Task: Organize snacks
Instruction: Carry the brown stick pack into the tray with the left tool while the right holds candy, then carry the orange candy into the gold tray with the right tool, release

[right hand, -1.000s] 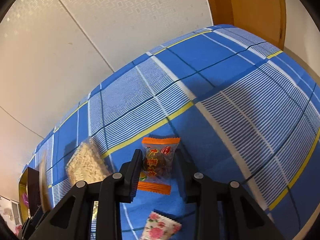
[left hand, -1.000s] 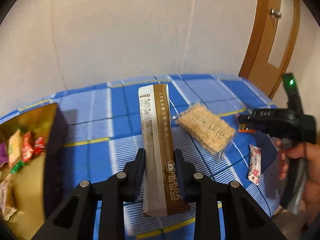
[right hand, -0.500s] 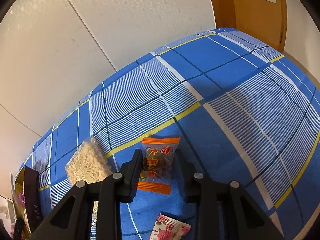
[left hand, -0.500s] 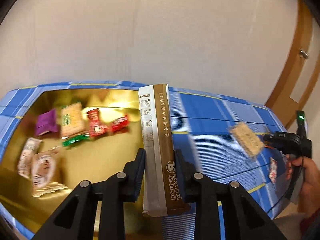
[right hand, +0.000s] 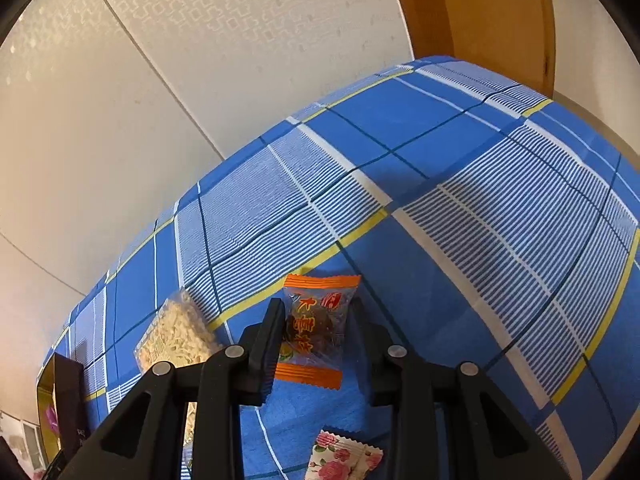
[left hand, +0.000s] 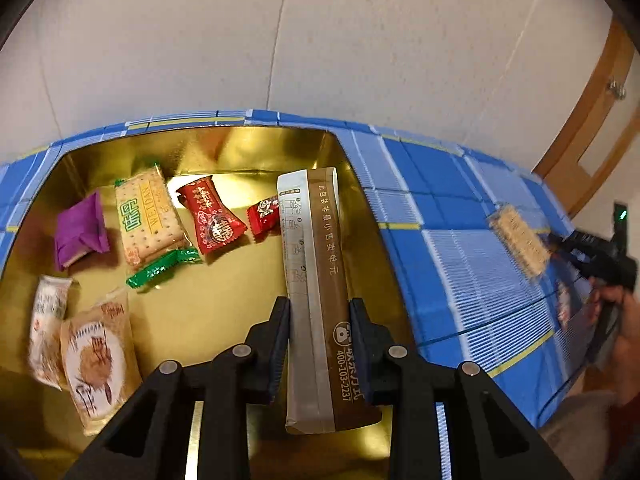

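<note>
Now a long brown snack packet stands upright, pinched in the left gripper above the gold tin, near its right wall. Beyond that wall, on the blue checked cloth, the right gripper pinches an orange-edged candy beside a noodle block.

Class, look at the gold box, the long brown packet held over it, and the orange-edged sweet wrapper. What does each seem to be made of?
Gold box: probably tin or foil-lined card; its walls mirror the snacks.
Brown packet: seemingly matte paper-like laminate with a silvery strip, holding crisp folds.
Orange-edged wrapper: thin clear plastic film; the dark sweet shows through, ends crimped.
</note>
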Action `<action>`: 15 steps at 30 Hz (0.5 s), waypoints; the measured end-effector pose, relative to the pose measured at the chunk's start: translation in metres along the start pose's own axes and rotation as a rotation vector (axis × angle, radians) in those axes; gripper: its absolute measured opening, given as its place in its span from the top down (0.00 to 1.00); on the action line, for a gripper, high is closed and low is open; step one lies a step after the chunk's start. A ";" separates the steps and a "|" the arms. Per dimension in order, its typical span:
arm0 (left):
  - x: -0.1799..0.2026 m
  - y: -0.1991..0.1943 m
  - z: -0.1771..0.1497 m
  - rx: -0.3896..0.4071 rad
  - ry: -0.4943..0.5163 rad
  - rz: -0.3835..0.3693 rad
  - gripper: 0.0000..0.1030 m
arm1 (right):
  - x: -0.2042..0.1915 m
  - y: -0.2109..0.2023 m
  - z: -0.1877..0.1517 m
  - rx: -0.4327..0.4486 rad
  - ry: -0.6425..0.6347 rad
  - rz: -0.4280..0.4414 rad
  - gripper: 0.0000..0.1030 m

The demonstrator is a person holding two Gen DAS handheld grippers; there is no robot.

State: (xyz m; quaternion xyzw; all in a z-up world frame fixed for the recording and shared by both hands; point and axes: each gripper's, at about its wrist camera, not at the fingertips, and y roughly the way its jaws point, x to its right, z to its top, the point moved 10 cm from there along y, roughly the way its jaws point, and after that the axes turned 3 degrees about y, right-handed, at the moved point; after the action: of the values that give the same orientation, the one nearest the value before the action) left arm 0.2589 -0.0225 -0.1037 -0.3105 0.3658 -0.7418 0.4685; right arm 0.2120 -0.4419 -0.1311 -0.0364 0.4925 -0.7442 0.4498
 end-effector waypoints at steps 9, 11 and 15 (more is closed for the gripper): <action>0.010 0.006 0.003 -0.006 0.030 -0.001 0.61 | -0.036 -0.026 0.012 0.126 -0.107 -0.006 0.69; 0.011 0.003 0.005 0.016 0.036 0.017 0.55 | -0.052 -0.032 0.012 0.153 -0.142 0.018 0.69; 0.011 -0.003 0.007 0.044 0.032 0.045 0.46 | -0.093 -0.041 0.003 0.179 -0.220 0.088 0.69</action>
State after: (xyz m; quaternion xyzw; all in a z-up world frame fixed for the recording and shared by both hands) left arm 0.2591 -0.0334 -0.0958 -0.2799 0.3636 -0.7438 0.4860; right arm 0.2428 -0.3744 -0.0621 -0.0559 0.3728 -0.7562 0.5348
